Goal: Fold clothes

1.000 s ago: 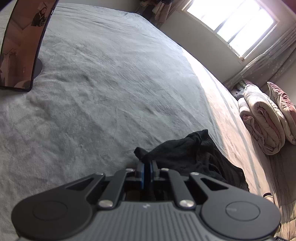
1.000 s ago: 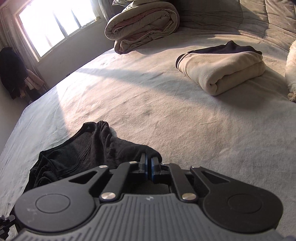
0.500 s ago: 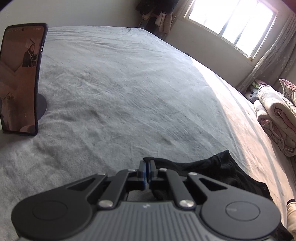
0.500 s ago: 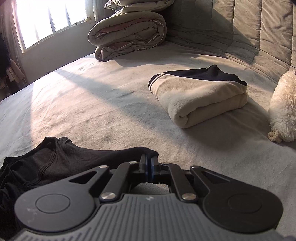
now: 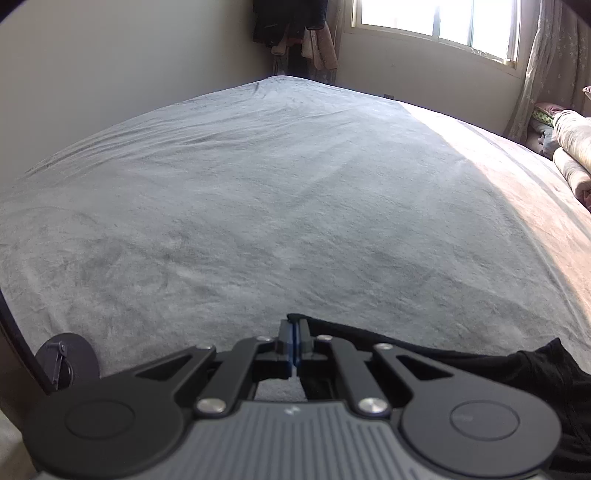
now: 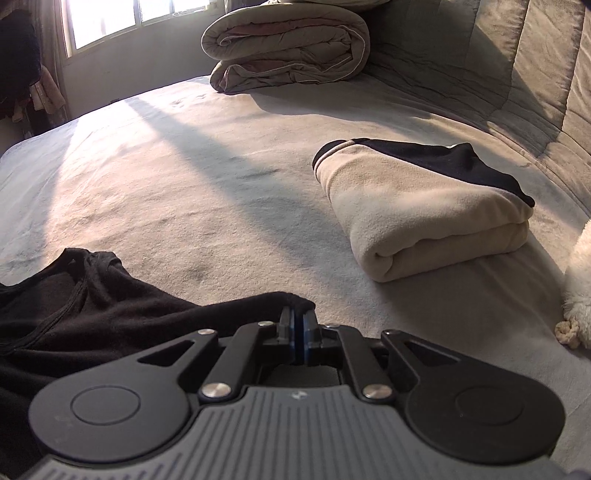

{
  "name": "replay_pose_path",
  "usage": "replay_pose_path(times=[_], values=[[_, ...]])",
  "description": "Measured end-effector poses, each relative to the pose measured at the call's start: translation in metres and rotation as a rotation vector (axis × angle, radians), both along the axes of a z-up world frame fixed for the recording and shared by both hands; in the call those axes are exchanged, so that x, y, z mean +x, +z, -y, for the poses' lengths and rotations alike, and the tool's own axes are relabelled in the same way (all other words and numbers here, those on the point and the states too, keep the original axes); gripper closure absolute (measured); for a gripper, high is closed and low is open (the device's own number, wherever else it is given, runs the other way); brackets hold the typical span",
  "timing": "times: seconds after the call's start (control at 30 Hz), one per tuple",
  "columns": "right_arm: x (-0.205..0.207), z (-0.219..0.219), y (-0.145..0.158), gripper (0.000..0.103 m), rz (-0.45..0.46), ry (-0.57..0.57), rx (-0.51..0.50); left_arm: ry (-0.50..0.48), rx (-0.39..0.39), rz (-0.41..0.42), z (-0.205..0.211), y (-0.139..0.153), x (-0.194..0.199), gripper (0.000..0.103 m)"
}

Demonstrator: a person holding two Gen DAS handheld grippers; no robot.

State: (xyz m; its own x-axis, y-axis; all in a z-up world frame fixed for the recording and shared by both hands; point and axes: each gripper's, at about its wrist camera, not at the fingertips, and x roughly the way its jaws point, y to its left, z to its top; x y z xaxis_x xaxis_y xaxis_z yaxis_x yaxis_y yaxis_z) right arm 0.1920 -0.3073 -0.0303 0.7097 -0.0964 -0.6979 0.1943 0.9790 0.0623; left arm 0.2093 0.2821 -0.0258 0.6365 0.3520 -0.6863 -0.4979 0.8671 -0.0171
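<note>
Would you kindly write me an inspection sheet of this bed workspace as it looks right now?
Surface: grey bed cover, lightly creased, sunlit toward the window.
Job's things: black garment, spread between both grippers, partly bunched.
Clutter: folded cream blanket; rolled duvet; white fluffy item at the edge; round stand base.
Grippers: left gripper shut on a garment edge; right gripper pinching another edge, its jaws having just been opening slightly.
Cables: nothing seen.
Surroundings: window, curtain, clothes hanging in the corner.
</note>
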Motion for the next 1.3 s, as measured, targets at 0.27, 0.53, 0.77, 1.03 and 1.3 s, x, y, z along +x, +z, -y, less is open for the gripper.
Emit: replay_pose_path(times=[0.27, 0.53, 0.77, 1.03, 1.3], values=[[0.022, -0.037, 0.014, 0.063, 0.039, 0.172, 0.002, -0.009, -0.164, -0.010, -0.015, -0.016, -0.005, 0.075], [0.060, -0.147, 0.013, 0.063, 0.040, 0.477, 0.184, -0.035, -0.239, 0.065, -0.019, -0.025, -0.013, 0.076], [0.090, -0.238, 0.003, 0.066, -0.013, 0.634, 0.292, -0.074, -0.302, 0.088, -0.029, -0.026, -0.014, 0.076], [0.122, -0.287, -0.018, 0.074, -0.098, 0.644, 0.420, -0.062, -0.497, 0.142, -0.048, -0.032, -0.009, 0.077], [0.132, -0.300, -0.026, 0.079, -0.107, 0.614, 0.509, -0.096, -0.590, 0.141, -0.053, -0.037, -0.005, 0.081]])
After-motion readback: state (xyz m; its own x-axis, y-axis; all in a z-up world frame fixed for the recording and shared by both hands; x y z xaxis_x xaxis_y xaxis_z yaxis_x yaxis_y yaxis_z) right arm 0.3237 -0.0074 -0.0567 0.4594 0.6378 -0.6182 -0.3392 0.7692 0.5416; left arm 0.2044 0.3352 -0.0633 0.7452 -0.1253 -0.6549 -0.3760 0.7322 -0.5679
